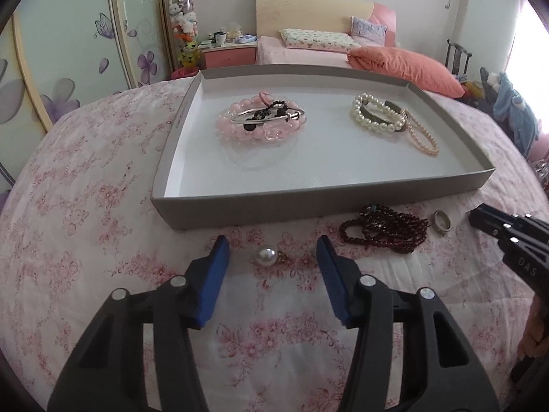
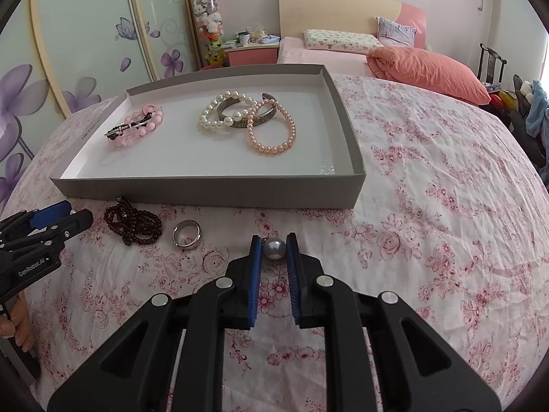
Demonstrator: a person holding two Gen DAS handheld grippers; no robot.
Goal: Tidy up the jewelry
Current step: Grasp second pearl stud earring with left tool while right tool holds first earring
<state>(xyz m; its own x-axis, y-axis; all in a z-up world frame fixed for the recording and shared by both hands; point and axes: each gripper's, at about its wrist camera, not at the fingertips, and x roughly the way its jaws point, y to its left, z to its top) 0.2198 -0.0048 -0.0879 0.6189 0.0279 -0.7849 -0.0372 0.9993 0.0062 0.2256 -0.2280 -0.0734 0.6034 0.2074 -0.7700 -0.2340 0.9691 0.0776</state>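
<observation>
- Jewelry was split between the tray [image 2: 206, 190] and the flowered bedspread [image 2: 429, 206] in front of it.
- My right tongs [image 2: 274, 240] were nearly closed, the blue pads pinching a grey pearl bead [image 2: 274, 249] just above the cloth, a little short of the tray's near wall.
- My left tongs [image 1: 271, 247] stood wide open, holding nothing; a white pearl piece [image 1: 266, 256] with a small gold fitting lay on the cloth between the fingers, touching neither.
- Low grey walls ran round the tray; the near wall stood between both tongs and the white floor inside.
- Inside, much of the floor near the front wall was bare, as was the right front corner.
- Bare bedspread stretched wide to the right of the tray.
- Toward the tray's left sat a pink bead bracelet [image 2: 137, 127] with a silver bangle [image 1: 267, 115] and dark beads lying across it.
- Toward the right, a white pearl bracelet [image 2: 219, 111] and a dull metal cuff [image 2: 254, 116] overlapped, with a peach pearl bracelet [image 2: 271, 147] leaning on the cuff.
- Outside, a heap of dark red beads [image 2: 133, 221] lay just beside the front wall, and a silver ring [image 2: 187, 235] sat just beside the heap, between my two tongs.
</observation>
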